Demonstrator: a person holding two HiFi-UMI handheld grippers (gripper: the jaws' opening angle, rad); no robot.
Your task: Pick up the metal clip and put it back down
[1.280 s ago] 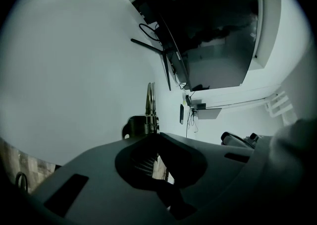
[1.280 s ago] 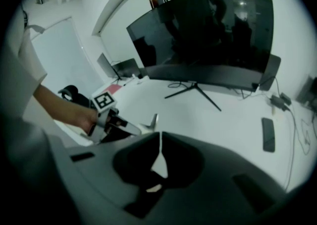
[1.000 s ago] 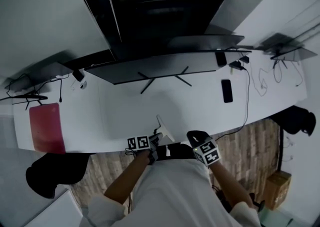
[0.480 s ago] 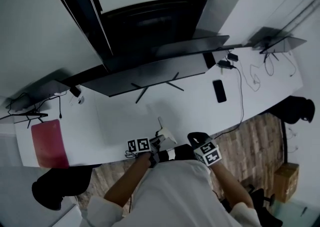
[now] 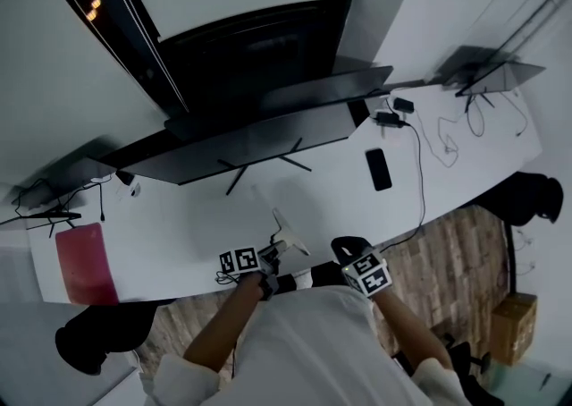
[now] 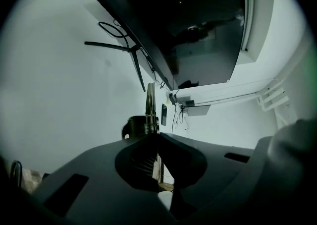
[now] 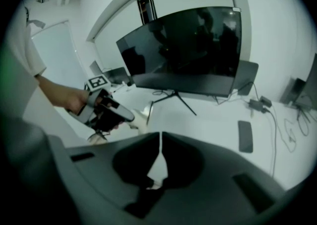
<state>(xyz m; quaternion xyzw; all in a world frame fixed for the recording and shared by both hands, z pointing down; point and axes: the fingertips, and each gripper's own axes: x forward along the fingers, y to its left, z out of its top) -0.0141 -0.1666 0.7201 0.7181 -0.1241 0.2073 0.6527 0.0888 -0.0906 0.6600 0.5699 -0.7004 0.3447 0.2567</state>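
White desk (image 5: pixel 179 216) runs in a long band beneath a wide dark monitor (image 5: pixel 259 122), with patterned flooring (image 5: pixel 447 252) showing past its near edge, where a person stands with a hand-held gripper in each hand. The left hand-held gripper (image 6: pixel 151 137) is clenched on the metal clip (image 6: pixel 150 104), whose slim bright end juts forward out of the closed jaws, above the desk's near edge and roughly in front of the monitor's stand (image 5: pixel 268 158). The right hand-held gripper (image 7: pixel 159 137) is clenched too, its jaws together with nothing between them, just to the right of the left one. The pick-up half of the job looks done or nearly so: the clip is firmly taken, though no view shows for certain that it is clear of the surface. What is left, on that reading, is lowering it to the desk and letting go. Room is generous, with bare white surface straight ahead of the clip as far as the stand's legs. A red pad (image 5: pixel 82 263) lies well off to the left, a dark phone (image 5: pixel 378 169) well off to the right, and a power adapter (image 5: pixel 391 118) with its trailing cable sits farther back on the right. The tightest limit is the near edge itself, just beside the clip, so a set-down looks safer a little farther in.
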